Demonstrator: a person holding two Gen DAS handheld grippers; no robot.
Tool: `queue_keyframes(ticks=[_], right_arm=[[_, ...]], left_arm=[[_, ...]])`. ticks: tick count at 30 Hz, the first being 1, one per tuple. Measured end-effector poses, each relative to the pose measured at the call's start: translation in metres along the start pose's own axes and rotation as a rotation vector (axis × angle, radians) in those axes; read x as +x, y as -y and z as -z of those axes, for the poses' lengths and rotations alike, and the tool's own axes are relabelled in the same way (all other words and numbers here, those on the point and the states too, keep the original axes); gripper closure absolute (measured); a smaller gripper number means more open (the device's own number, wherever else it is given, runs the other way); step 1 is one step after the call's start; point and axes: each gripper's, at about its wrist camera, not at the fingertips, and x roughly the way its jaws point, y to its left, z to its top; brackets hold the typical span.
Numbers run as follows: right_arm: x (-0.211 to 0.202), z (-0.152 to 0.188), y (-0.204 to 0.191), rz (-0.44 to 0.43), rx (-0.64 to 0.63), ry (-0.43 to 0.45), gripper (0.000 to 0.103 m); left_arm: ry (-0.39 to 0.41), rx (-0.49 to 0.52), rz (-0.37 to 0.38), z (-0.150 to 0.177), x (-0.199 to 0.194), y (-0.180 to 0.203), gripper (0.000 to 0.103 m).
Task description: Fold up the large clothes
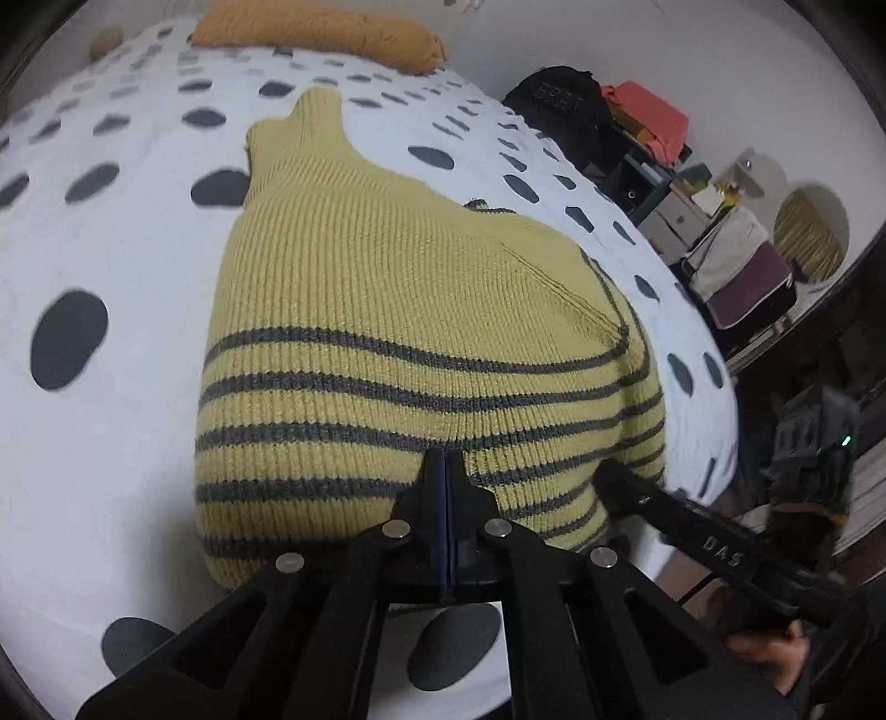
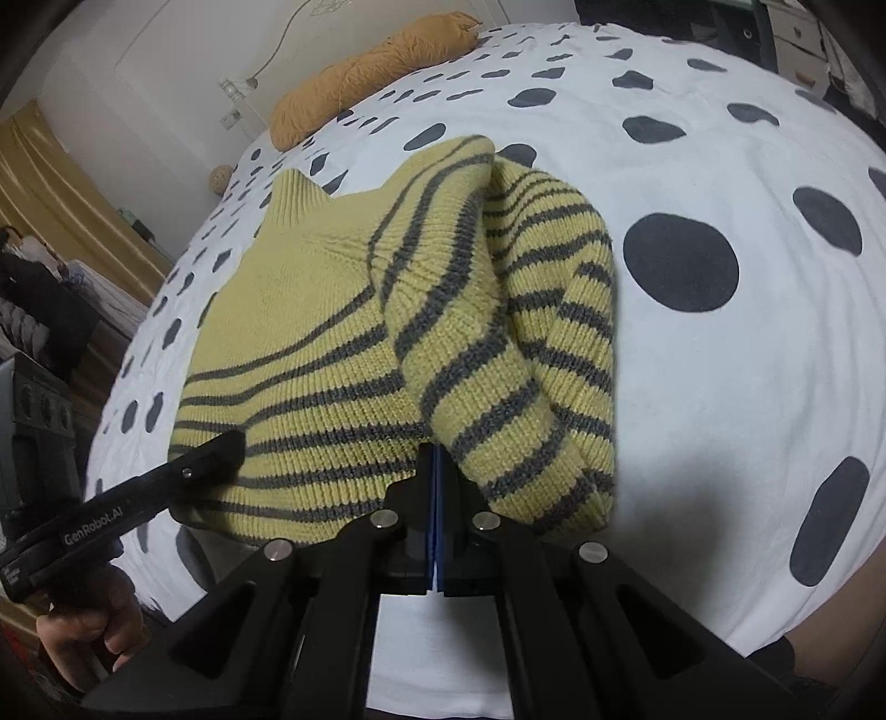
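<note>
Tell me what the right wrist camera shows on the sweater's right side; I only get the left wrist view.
Observer: Two striped sleeves lie folded in lengthwise over the sweater, cuffs toward the hem.
Operator: Report the right fingers.
Observer: The right gripper is shut, its tips at the hem beside the nearer cuff. I cannot tell whether knit is pinched.
Operator: Describe the bed right of the sleeves.
Observer: Only the spotted bedcover shows there, with no garment spilling onto it.

Spotted bed: striped sweater, ochre pillow.
</note>
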Motion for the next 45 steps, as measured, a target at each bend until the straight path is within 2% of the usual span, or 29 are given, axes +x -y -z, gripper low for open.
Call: queue_keyframes(ticks=[2, 6, 10, 12, 15, 18, 23, 27, 29, 31, 32, 33, 35, 37, 39, 41, 43, 45], right_arm=[[-0.006, -0.001, -0.005, 0.027, -0.006, 0.012, 0.103], [-0.033, -0.002, -0.035, 0.095, -0.097, 0.098, 0.103], [-0.035, -0.007, -0.05, 0.149, -0.139, 0.114, 0.103], [-0.025, -0.008, -0.049, 0.173, -0.141, 0.081, 0.103], [-0.002, -0.004, -0.041, 0.213, -0.16, 0.029, 0.103], [0.004, -0.002, -0.035, 0.22, -0.172, 0.022, 0.103], [0.003, -0.006, -0.037, 0.231, -0.176, 0.017, 0.103], [-0.014, -0.003, -0.051, 0.256, -0.192, 0.051, 0.102], [-0.024, -0.002, -0.058, 0.265, -0.199, 0.056, 0.093], [-0.034, 0.0, -0.065, 0.278, -0.212, 0.065, 0.067], [-0.04, 0.001, -0.07, 0.286, -0.219, 0.076, 0.059], [-0.045, 0.003, -0.074, 0.292, -0.225, 0.087, 0.051], [-0.054, 0.006, -0.081, 0.299, -0.245, 0.104, 0.05], [-0.059, 0.008, -0.085, 0.312, -0.247, 0.094, 0.039], [-0.063, 0.012, -0.088, 0.322, -0.248, 0.089, 0.033], [-0.067, 0.014, -0.089, 0.276, -0.265, 0.109, 0.033], [-0.066, 0.008, -0.083, 0.27, -0.263, 0.123, 0.033], [-0.067, -0.004, -0.068, 0.265, -0.221, 0.139, 0.033]], left_arm=[[0.021, 0.028, -0.036, 0.0, -0.008, 0.012, 0.102], [0.13, 0.124, -0.165, -0.006, -0.05, 0.044, 0.102], [0.126, 0.092, -0.273, -0.01, -0.059, 0.033, 0.102], [0.083, 0.071, -0.276, -0.008, -0.045, 0.022, 0.102], [0.087, 0.101, -0.303, -0.004, -0.027, 0.024, 0.102], [0.096, 0.116, -0.326, -0.005, -0.014, 0.025, 0.102], [0.1, 0.105, -0.342, -0.008, -0.019, 0.029, 0.102], [0.103, 0.092, -0.356, -0.004, -0.035, 0.034, 0.102], [0.097, 0.084, -0.351, -0.002, -0.042, 0.035, 0.091], [0.091, 0.063, -0.347, 0.002, -0.05, 0.037, 0.033], [0.101, 0.058, -0.347, 0.004, -0.055, 0.038, 0.025], [0.117, 0.058, -0.345, 0.007, -0.062, 0.04, 0.025], [0.122, 0.057, -0.348, 0.01, -0.071, 0.044, 0.025], [0.122, 0.047, -0.344, 0.013, -0.078, 0.044, 0.023], [0.127, 0.019, -0.353, 0.014, -0.086, 0.04, 0.021], [0.139, -0.003, -0.356, 0.014, -0.09, 0.033, 0.018], [0.135, -0.018, -0.378, 0.01, -0.09, 0.023, 0.018], [0.135, -0.049, -0.348, 0.001, -0.089, 0.005, 0.018]])
